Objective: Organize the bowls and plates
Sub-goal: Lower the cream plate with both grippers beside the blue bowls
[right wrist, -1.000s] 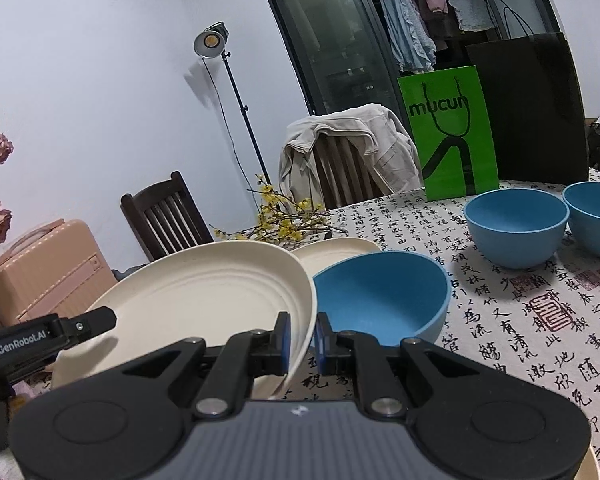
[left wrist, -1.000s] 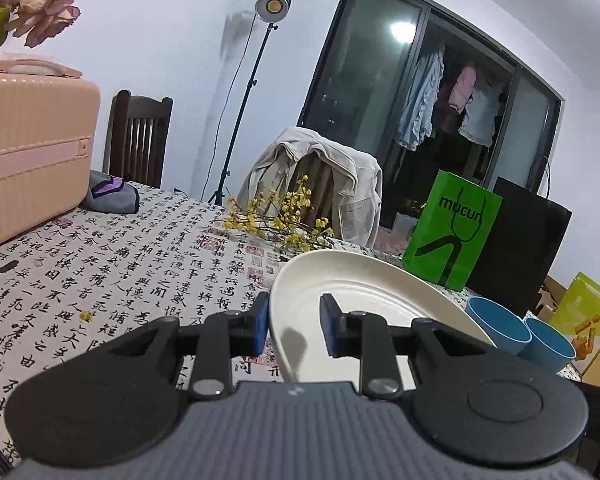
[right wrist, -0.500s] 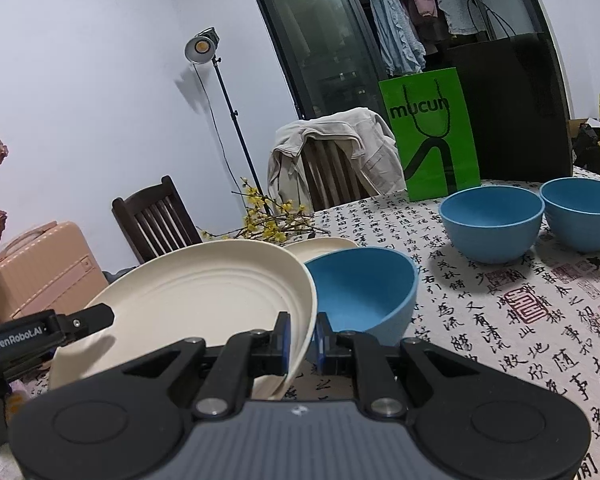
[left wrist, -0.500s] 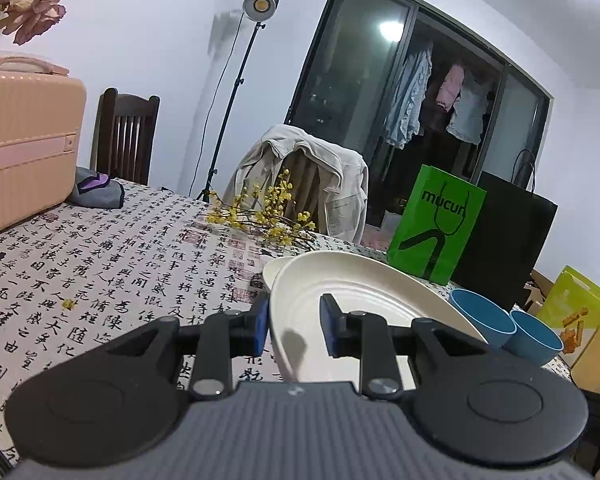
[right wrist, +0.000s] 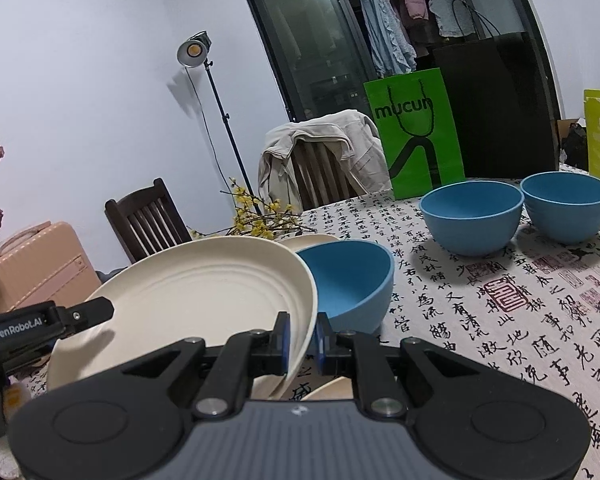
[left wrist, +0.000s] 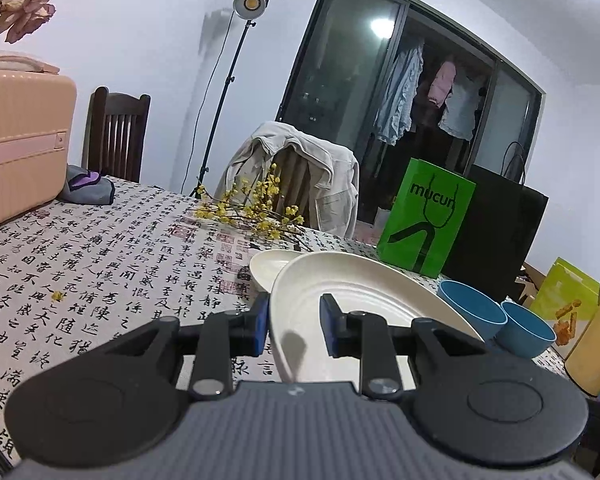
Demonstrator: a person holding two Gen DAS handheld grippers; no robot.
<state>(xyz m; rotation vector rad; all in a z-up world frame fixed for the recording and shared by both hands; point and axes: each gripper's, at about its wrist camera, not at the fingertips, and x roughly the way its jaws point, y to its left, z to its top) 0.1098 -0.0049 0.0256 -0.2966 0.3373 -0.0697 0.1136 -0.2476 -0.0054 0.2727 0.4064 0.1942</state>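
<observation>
Standing behind bowls, green bag reads "mucun".

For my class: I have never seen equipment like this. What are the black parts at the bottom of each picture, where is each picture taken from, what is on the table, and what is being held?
These are two hand-held grippers; a person carries one in each hand. Each has a wide-angle camera looking along its two fingers, so each picture shows one gripper from behind.

The right gripper pinches the rim of a large cream plate. The left gripper holds the same plate's other rim.

On the patterned tablecloth sit three blue bowls: one near, two farther away. Another cream plate, yellow flowers and a green bag are also there.
</observation>
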